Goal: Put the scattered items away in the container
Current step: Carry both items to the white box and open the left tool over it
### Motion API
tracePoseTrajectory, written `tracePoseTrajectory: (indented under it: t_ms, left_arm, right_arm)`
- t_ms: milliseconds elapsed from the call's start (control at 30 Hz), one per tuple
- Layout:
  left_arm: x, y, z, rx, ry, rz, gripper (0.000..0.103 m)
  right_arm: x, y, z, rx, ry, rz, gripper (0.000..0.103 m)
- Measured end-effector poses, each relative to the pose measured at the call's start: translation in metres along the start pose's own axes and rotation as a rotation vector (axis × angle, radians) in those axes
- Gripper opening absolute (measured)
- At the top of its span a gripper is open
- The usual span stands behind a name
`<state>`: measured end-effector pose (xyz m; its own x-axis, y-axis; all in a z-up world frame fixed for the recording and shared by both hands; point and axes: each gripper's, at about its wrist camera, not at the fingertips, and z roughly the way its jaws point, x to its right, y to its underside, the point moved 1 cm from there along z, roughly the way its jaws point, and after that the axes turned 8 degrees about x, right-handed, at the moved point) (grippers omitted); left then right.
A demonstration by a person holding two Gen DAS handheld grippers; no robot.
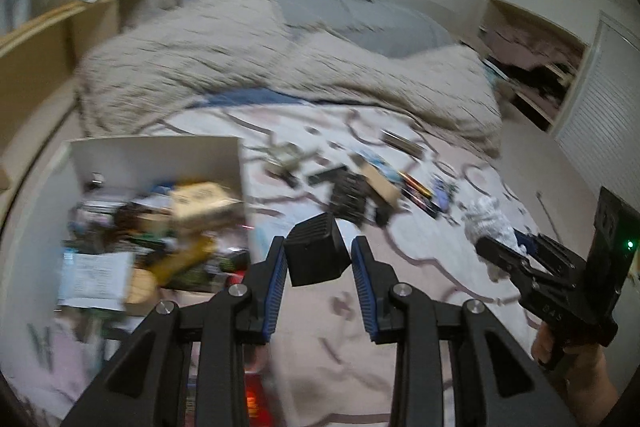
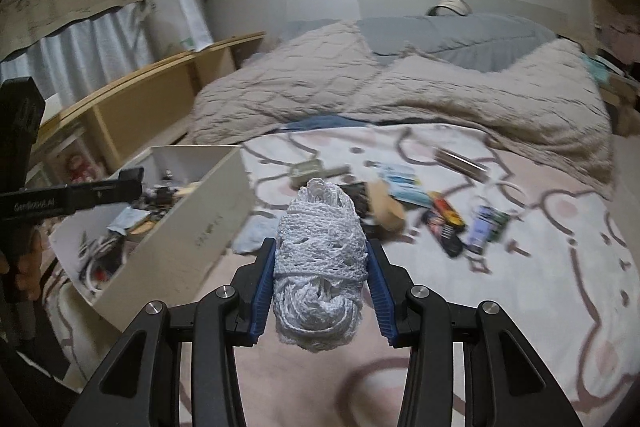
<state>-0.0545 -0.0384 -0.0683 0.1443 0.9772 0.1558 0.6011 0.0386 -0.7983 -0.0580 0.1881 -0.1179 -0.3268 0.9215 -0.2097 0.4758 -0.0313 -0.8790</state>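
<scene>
The bed (image 2: 520,287) was messy; the box (image 2: 208,227) held lots; left claw (image 1: 319,259) pinched a black block (image 1: 316,253), right claw (image 2: 319,281) pinched white yarn (image 2: 320,259); more things (image 2: 444,219) waited.

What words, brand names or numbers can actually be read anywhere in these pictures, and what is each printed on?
"GenRobot.AI": white lettering along the black body of the left gripper, seen from the right wrist.
"BAS", or something close to it: faint embossed characters on the black body of the right gripper; uncertain.
Dark print on the side of the white cardboard box: too blurred to read.
Packaging of the scattered items: too blurred.
</scene>
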Motion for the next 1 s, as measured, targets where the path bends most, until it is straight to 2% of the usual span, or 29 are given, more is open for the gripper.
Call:
tracePoseTrajectory:
  t_ms: [200, 367, 533, 700, 867, 1000]
  left_arm:
    - [-0.043, -0.001, -0.025, 0.049, -0.115, -0.032, 0.033]
    - [-0.070, 0.002, -0.040, 0.068, -0.200, -0.011, 0.033]
    - [-0.097, 0.009, -0.048, 0.061, -0.247, -0.042, 0.033]
    - [-0.120, 0.017, -0.054, 0.050, -0.323, -0.029, 0.033]
    - [-0.144, 0.026, -0.054, 0.018, -0.356, -0.055, 0.033]
    - [-0.154, 0.036, -0.053, -0.020, -0.420, -0.017, 0.033]
  right_arm:
    - [-0.035, -0.009, 0.022, -0.013, -0.090, -0.027, 0.044]
    - [-0.065, -0.018, 0.035, -0.019, -0.154, -0.046, 0.044]
    - [-0.092, -0.024, 0.046, -0.029, -0.199, -0.064, 0.044]
    - [-0.115, -0.026, 0.060, -0.062, -0.229, -0.075, 0.044]
    - [-0.136, -0.028, 0.075, -0.105, -0.251, -0.078, 0.044]
    - [-0.155, -0.031, 0.085, -0.124, -0.268, -0.086, 0.044]
